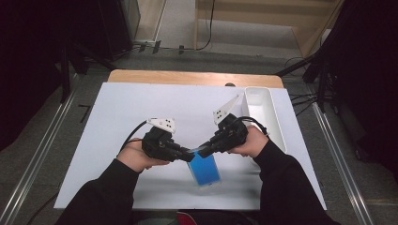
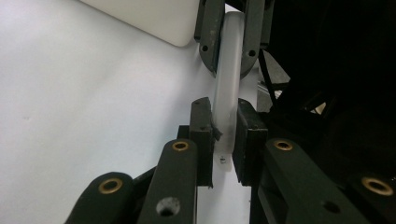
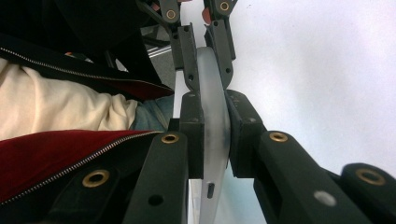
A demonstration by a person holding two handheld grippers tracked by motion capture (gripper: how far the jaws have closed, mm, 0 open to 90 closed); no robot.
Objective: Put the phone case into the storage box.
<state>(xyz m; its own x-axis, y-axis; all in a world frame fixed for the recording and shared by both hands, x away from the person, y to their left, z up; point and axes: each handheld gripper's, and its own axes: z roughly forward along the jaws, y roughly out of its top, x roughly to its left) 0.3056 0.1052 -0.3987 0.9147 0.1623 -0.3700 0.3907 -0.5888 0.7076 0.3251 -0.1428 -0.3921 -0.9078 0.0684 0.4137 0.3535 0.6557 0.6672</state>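
A flat blue case with a frosted, translucent rim is held tilted just above the white mat, near the table's front edge. My left gripper grips its upper edge from the left and my right gripper grips the same edge from the right, tips almost meeting. In the left gripper view my jaws press on the frosted rim, with the right gripper clamped further along it. In the right gripper view my jaws squeeze the rim, and the left gripper holds it beyond.
A white rectangular tray stands at the right on the white mat. The wooden table edge runs along the back. The person's dark sleeves come in from the bottom, and a red and cream garment lies close behind the case.
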